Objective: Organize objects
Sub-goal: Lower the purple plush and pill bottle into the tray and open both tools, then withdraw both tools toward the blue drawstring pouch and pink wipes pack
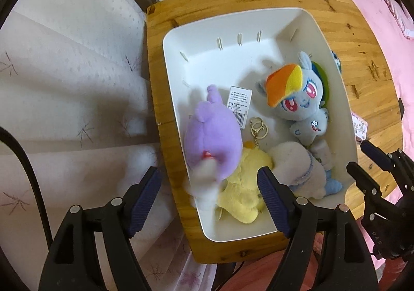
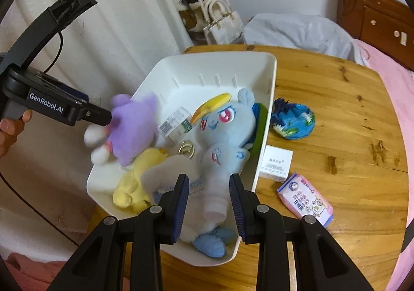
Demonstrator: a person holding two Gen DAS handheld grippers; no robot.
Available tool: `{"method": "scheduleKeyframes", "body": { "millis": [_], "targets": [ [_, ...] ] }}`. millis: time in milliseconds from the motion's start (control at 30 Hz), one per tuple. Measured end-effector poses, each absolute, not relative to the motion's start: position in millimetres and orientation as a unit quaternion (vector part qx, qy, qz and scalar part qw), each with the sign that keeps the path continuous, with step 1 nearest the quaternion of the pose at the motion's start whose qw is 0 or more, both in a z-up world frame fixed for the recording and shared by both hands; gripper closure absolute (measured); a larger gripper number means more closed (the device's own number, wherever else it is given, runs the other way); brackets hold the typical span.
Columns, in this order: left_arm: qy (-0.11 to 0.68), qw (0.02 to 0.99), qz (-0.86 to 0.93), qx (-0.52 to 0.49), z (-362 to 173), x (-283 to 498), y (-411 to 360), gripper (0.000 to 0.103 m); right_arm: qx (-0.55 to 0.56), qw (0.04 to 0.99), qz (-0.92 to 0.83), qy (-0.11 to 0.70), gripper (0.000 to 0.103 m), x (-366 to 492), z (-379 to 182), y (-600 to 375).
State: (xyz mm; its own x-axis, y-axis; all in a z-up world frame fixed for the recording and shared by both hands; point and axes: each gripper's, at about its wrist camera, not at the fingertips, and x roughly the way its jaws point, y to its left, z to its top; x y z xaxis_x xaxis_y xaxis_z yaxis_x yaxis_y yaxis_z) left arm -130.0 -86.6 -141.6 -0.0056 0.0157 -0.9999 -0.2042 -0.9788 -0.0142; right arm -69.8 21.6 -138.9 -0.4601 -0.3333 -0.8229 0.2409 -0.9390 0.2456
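A white bin [image 1: 233,22] [image 2: 266,120] stands on a wooden table [image 1: 362,45] [image 2: 336,110]. In it lie a blue rainbow-maned pony plush [image 1: 297,99] [image 2: 227,133], a yellow plush [image 1: 245,187] [image 2: 134,182], a white plush [image 1: 297,161] [image 2: 168,169], a small carton [image 1: 239,104] [image 2: 176,122] and a gold key ring [image 1: 258,125] [image 2: 187,148]. A purple plush [image 1: 209,135] [image 2: 132,125] hangs blurred over the bin's near left edge. My left gripper [image 1: 209,187] is open just behind it. My right gripper [image 2: 208,205] is open above the pony's legs.
On the table right of the bin lie a blue patterned pouch [image 2: 295,120], a white box [image 2: 275,163] and a pink tissue pack [image 2: 305,199]. A white curtain [image 1: 64,71] hangs left; a pink bed [image 2: 396,110] lies right. Bags [image 2: 222,24] stand behind.
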Motion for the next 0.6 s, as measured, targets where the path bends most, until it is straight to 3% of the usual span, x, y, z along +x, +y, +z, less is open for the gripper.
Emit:
{"method": "scheduleKeyframes", "body": {
  "millis": [67, 133, 267, 600],
  "targets": [
    [0.068, 0.083, 0.711, -0.695, -137.4, -132.0, -86.0, 0.023, 0.486, 0.162, -0.858, -0.048, 0.051, -68.4, -137.0, 23.9],
    [0.071, 0.086, 0.718, -0.687, -131.5, -132.5, -84.3, 0.023, 0.478, 0.158, -0.863, -0.040, 0.045, -65.6, -134.8, 25.3],
    [0.074, 0.104, 0.740, -0.660, -115.1, -133.3, -77.7, 0.023, 0.460, 0.155, -0.874, -0.019, 0.039, -53.6, -130.1, 29.6],
    [0.124, 0.173, 0.804, -0.556, -72.5, -133.6, -41.4, 0.023, 0.428, 0.138, -0.893, 0.007, 0.037, -21.3, -125.3, 54.8]
  ]
}}
